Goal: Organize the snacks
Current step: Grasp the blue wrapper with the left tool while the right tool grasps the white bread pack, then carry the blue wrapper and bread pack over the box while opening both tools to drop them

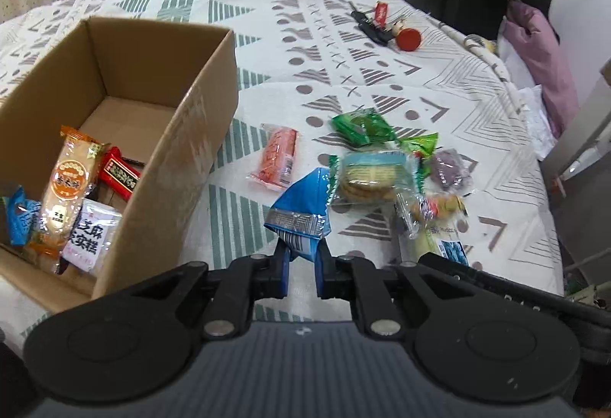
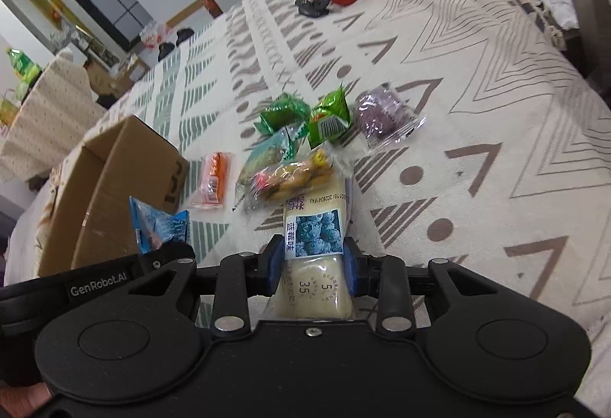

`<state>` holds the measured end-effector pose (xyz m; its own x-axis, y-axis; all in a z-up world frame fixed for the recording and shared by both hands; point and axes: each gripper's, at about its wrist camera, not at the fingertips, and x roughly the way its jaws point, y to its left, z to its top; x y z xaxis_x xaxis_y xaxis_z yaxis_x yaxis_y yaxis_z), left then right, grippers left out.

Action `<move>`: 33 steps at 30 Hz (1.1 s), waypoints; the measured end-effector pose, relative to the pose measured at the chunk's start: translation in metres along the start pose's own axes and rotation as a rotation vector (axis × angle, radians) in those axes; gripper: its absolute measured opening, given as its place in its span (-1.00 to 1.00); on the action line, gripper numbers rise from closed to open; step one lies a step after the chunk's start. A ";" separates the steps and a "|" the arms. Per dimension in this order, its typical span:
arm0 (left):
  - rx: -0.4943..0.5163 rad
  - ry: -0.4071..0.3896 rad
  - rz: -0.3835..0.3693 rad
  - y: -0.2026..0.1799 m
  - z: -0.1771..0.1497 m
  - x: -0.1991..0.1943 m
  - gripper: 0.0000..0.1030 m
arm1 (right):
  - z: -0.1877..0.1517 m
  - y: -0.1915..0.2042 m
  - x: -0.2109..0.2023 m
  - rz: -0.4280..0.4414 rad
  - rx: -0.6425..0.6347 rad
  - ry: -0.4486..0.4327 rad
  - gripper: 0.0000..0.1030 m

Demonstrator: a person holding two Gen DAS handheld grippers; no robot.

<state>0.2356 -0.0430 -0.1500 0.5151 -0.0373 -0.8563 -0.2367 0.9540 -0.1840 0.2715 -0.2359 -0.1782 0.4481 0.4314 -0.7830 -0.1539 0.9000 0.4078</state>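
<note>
Left wrist view: left gripper (image 1: 301, 246) pinches blue packet (image 1: 301, 212) at centre; right gripper (image 2: 312, 257) clamps blueberry cake bar (image 2: 315, 238); cardboard box (image 1: 183, 135) at left.

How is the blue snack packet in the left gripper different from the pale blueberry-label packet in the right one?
The blue foil snack packet is crumpled and opaque, pinched at one end by the left gripper. The pale blueberry-label packet is long, smooth and see-through, gripped across its middle by the right gripper. Both are held outside the cardboard box.

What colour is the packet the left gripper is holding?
Blue, with a silvery sealed edge. The packet in the left gripper shows best in the left wrist view.
</note>
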 end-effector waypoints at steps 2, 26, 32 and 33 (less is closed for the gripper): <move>0.000 -0.010 -0.001 0.000 -0.002 -0.008 -0.77 | -0.002 0.001 -0.007 0.006 0.000 -0.015 -0.40; -0.014 -0.114 -0.061 0.013 -0.016 -0.096 -0.77 | -0.020 0.016 -0.080 0.115 0.027 -0.165 -0.43; -0.039 -0.132 -0.081 0.025 -0.010 -0.107 -0.77 | -0.020 0.035 -0.079 0.137 0.003 -0.163 -0.44; -0.043 -0.135 -0.083 0.027 -0.008 -0.109 -0.77 | -0.020 0.038 -0.079 0.140 0.000 -0.164 -0.44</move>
<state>0.1662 -0.0153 -0.0661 0.6395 -0.0725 -0.7653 -0.2221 0.9357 -0.2742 0.2125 -0.2345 -0.1102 0.5598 0.5366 -0.6314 -0.2247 0.8318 0.5076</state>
